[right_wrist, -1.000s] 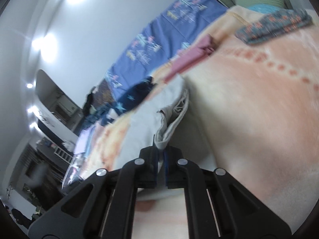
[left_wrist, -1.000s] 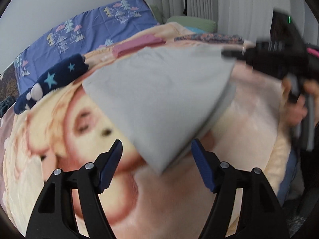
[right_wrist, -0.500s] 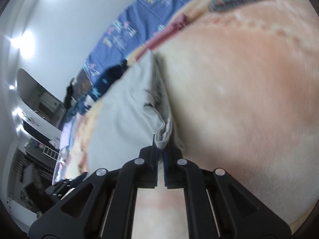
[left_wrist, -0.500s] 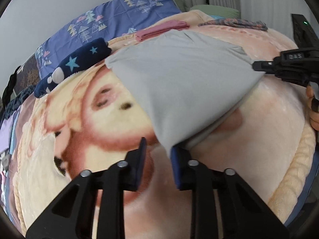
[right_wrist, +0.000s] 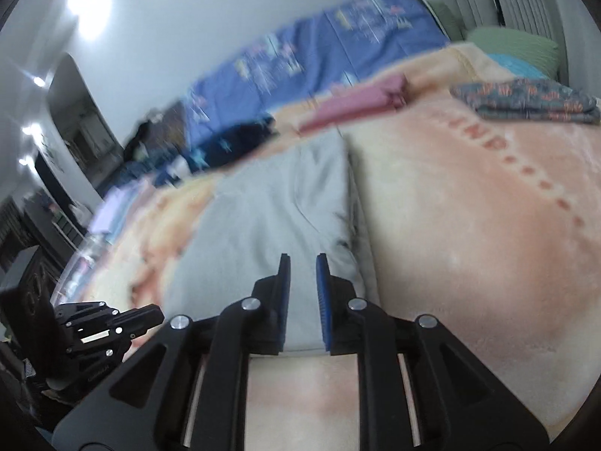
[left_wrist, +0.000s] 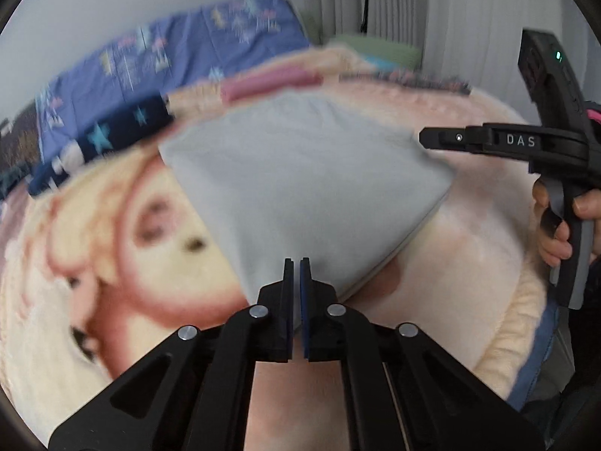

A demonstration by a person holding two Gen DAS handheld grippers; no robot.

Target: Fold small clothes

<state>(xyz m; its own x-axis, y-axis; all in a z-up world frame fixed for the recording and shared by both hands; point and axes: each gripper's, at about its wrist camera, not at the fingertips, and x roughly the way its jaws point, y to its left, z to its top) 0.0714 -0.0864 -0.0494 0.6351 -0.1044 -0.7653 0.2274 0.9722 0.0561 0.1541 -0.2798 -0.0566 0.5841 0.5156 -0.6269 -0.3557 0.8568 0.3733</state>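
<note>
Folded grey garment [left_wrist: 300,173] on printed blanket [left_wrist: 469,263]

The folded garment [left_wrist: 300,173] is plain pale grey. It lies on a peach-and-cream blanket [right_wrist: 469,233] printed with a large cartoon face and a dotted orange line. A pink cloth [right_wrist: 357,101], a navy cloth with light-blue stars [left_wrist: 112,135], and a dark, orange-flecked folded piece [right_wrist: 526,101], perhaps floral, lie farther back. The sheet [right_wrist: 319,64] is periwinkle blue with small pastel motifs.

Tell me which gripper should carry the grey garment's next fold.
Left, probably. The left gripper is shut on the near corner of the grey garment; the right gripper is opening, its pads off the cloth.
</note>
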